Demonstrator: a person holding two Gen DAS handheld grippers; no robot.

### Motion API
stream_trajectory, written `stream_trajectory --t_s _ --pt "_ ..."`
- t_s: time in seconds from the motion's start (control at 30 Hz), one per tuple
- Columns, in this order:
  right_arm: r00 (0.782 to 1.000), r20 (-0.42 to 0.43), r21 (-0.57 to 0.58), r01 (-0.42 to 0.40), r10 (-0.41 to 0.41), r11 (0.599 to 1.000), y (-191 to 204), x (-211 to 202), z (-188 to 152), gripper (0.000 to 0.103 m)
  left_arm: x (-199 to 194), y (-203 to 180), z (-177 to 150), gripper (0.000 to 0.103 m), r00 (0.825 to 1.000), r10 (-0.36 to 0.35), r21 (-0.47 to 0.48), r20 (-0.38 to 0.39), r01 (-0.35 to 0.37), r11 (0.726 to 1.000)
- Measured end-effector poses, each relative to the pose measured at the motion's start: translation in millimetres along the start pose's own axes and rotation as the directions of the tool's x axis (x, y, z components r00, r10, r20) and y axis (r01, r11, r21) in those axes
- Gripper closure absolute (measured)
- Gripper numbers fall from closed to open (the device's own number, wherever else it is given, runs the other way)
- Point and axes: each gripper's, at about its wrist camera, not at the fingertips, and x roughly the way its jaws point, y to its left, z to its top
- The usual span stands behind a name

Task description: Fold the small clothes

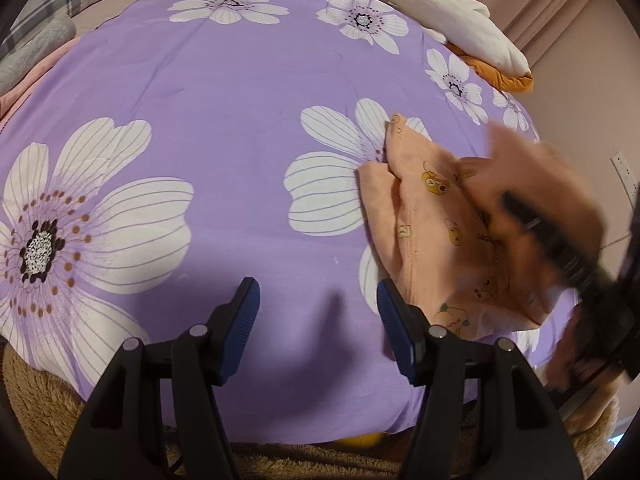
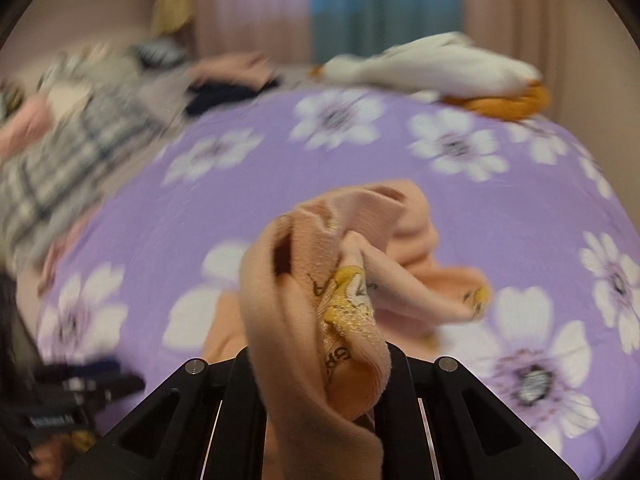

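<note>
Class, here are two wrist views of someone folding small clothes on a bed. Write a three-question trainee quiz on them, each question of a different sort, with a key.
1. True or false: the left tongs grip the peach garment.
2. Which tongs hold the garment? A left, B right, C both.
3. Fill in: the garment lies partly on the ____ flowered bedspread.

Key: 1 false, they stand open and empty. 2 B, the right tongs are shut on its bunched fabric. 3 purple.

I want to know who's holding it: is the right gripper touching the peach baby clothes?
Touching. In the right wrist view the right gripper is shut on the peach garment, which bunches out from between its jaws.
</note>
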Motion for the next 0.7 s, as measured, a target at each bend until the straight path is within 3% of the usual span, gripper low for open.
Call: stream_trajectory --t_s 0.13,0.23,0.3,0.37,0.43,0.53,0.7 --pt "0.991 -0.133 -0.038 -0.022 0.016 0.999 18 33 -24 0.091 -1 2 -2 0.042 1.000 0.007 0.001 -0.007 -0.007 1.000" --pt "0.993 -0.119 -0.039 -0.022 0.017 0.999 18 33 -29 0.090 -1 3 -2 0.041 1.000 0.007 -0.001 -0.003 -0.007 1.000" --pt "0.990 -0.126 0.001 -0.062 0.062 0.998 12 29 -26 0.084 -2 4 -2 0.040 1.000 0.007 -0.006 -0.002 -0.007 1.000" --pt "0.982 -0.135 0.044 -0.129 0.134 0.991 10 26 -26 0.063 -3 6 -1 0.040 1.000 0.005 -0.012 0.000 -0.005 1.000" --pt "0.975 -0.124 0.067 -0.179 0.186 0.982 9 16 -24 0.054 -5 5 0 0.040 1.000 0.001 -0.013 0.005 0.000 1.000" --pt "0.976 -0.087 0.057 -0.197 0.201 0.979 10 -3 -26 0.052 -9 3 4 0.040 1.000 -0.005 -0.006 0.014 0.005 1.000" --pt "0.968 -0.002 0.102 -0.248 0.249 0.963 -7 -34 -27 0.039 -20 -15 21 0.039 0.997 -0.054 0.046 0.046 0.052 0.998"
